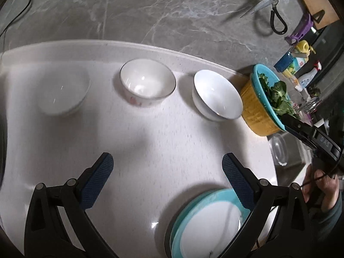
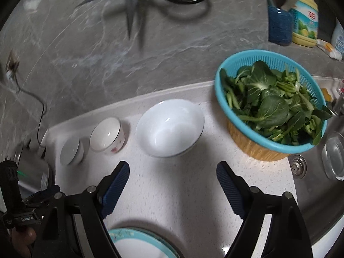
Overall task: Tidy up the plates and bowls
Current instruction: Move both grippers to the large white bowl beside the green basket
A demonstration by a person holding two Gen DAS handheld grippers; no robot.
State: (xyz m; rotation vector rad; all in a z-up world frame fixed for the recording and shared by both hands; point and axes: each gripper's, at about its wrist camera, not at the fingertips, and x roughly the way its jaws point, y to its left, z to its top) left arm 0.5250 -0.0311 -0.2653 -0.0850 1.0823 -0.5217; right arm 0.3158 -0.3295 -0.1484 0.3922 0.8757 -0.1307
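Three bowls stand in a row at the back of the white counter [image 1: 150, 133]: a plain white bowl [image 1: 62, 94] on the left, a flower-patterned bowl [image 1: 147, 81] in the middle, and a larger white bowl [image 1: 217, 95] on the right. A stack of teal-rimmed plates [image 1: 206, 223] lies at the near edge. My left gripper [image 1: 167, 158] hangs open and empty above the counter, its right finger over the plates. My right gripper [image 2: 173, 166] is open and empty just in front of the large white bowl [image 2: 169, 126], with the plates [image 2: 133, 245] below it.
A teal colander of greens [image 2: 271, 99] sits in a yellow basin right of the bowls. Beyond it are the sink drain [image 2: 297, 165] and a glass dish [image 2: 334, 157]. Scissors [image 2: 133, 2], a blue cup [image 2: 279, 25] and a soap bottle [image 2: 305, 19] line the marble wall.
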